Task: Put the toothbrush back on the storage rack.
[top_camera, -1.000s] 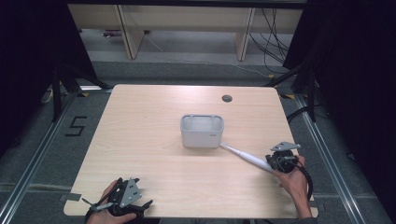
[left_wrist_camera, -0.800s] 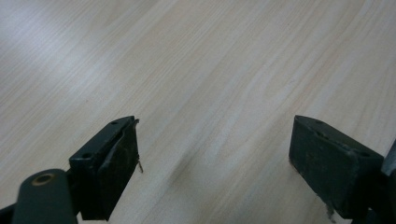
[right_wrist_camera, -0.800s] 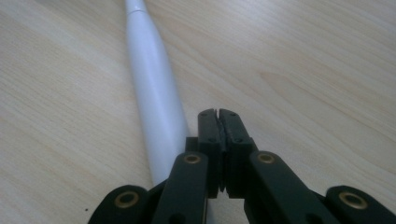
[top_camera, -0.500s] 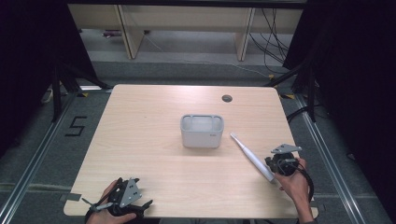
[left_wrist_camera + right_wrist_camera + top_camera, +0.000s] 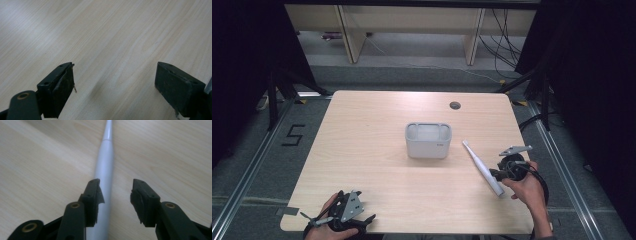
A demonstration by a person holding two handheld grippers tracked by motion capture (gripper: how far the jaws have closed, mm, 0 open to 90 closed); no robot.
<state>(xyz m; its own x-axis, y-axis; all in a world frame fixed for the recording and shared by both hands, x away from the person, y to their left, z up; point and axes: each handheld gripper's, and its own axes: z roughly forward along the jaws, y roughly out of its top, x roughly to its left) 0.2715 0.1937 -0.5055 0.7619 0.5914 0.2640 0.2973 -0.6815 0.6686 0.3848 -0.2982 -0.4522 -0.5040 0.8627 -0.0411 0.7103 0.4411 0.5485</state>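
Note:
A white electric toothbrush [image 5: 482, 167] lies on the wooden table [image 5: 372, 150], to the right of a white holder box [image 5: 428, 140], with its head end pointing up toward the box. My right gripper [image 5: 496, 174] hovers over its handle end. Its jaws have just been opening and now stand apart. In the right gripper view the toothbrush [image 5: 105, 157] runs between the jaws close to the left one, and my right gripper [image 5: 116, 192] does not press on it. My left gripper [image 5: 353, 207] rests at the near left edge, and in its own view the left gripper [image 5: 115, 82] is open over bare wood.
A small round cable hole [image 5: 455, 105] sits in the table's far right part. Shelving [image 5: 407, 30] and cables stand beyond the far edge. Metal frame rails [image 5: 562, 165] run along both sides of the table.
The right gripper's jaws have parted and let go of the toothbrush. The toothbrush has swung so its tip sits farther from the box, and its handle end now lies on the table.

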